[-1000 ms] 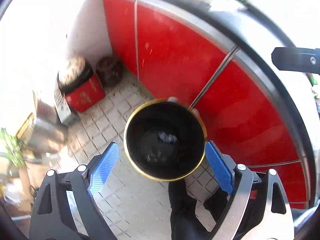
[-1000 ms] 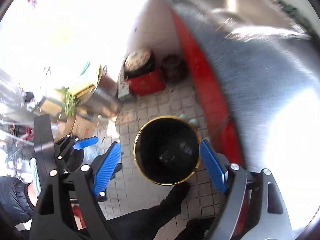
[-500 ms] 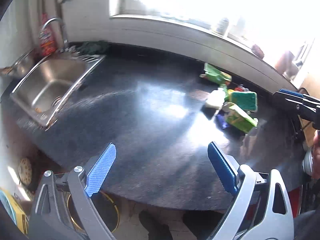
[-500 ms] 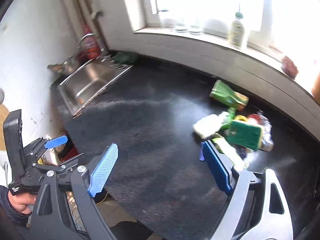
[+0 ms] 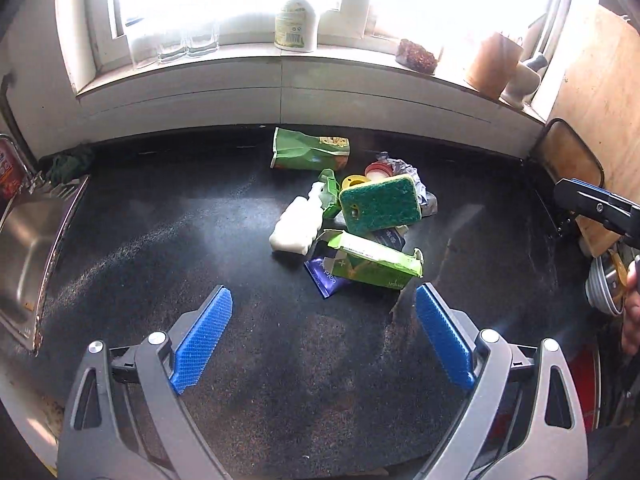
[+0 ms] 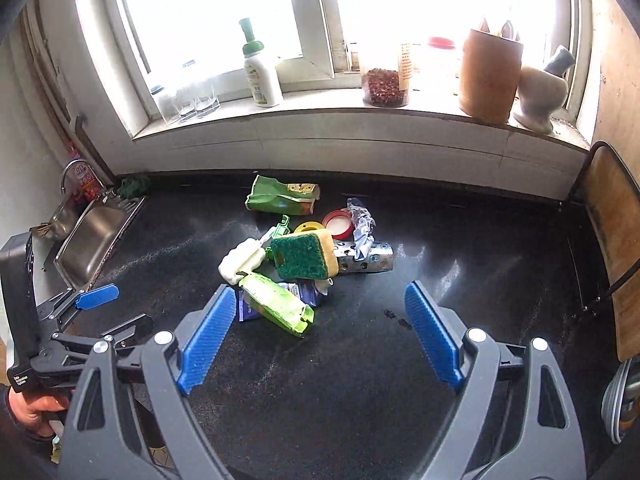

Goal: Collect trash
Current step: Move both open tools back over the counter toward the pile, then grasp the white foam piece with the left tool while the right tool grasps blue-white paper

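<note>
A pile of trash lies on the black counter (image 5: 160,248): a green scouring sponge (image 5: 380,204) (image 6: 302,258), a white bottle (image 5: 298,224) (image 6: 242,262), a green carton (image 5: 374,260) (image 6: 276,304), a green bag (image 5: 310,154) (image 6: 282,196), a purple wrapper (image 5: 326,276), lids and crumpled foil (image 6: 360,224). My left gripper (image 5: 324,340) is open and empty, hovering in front of the pile. My right gripper (image 6: 316,340) is open and empty, just right of the carton.
A steel sink (image 5: 24,248) (image 6: 94,244) is at the counter's left end. The window sill holds a bottle (image 6: 260,76), glasses (image 6: 186,100), a jar (image 6: 384,86) and a brown pot (image 6: 488,76). A wooden board (image 6: 616,240) stands at the right.
Both grippers swung up from the black bin on the floor to the counter top. They now face the trash pile, closer than half a second ago. Both stayed open.
</note>
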The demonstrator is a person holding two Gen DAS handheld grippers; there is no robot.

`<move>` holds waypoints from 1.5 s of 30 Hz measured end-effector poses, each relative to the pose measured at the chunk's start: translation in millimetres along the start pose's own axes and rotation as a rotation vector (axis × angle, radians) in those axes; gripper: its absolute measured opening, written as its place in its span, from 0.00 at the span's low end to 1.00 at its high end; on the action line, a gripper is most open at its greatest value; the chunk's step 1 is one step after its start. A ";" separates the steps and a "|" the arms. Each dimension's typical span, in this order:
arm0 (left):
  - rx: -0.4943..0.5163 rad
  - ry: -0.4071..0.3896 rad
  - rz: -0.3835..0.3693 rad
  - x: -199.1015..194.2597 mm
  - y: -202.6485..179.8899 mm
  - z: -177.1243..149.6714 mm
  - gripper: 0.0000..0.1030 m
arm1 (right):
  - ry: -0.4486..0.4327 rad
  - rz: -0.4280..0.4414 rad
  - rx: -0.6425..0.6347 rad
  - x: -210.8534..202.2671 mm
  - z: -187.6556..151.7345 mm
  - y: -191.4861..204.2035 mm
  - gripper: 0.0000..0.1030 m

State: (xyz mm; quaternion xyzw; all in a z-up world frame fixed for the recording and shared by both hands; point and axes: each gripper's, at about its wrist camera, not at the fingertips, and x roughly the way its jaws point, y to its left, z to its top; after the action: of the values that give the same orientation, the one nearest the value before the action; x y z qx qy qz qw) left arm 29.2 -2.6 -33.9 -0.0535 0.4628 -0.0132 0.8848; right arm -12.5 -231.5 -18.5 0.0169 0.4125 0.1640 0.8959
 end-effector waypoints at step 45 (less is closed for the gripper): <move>0.093 0.085 -0.053 151.3 42.5 74.1 0.32 | 0.187 -0.040 -0.078 178.3 74.5 -35.8 0.20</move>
State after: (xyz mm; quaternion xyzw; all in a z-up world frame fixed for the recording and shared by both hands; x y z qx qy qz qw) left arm 175.3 34.7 -120.2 -0.0241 0.4971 -0.0604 0.8652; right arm 161.0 -202.7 -106.1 -0.0418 0.4880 0.1628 0.8565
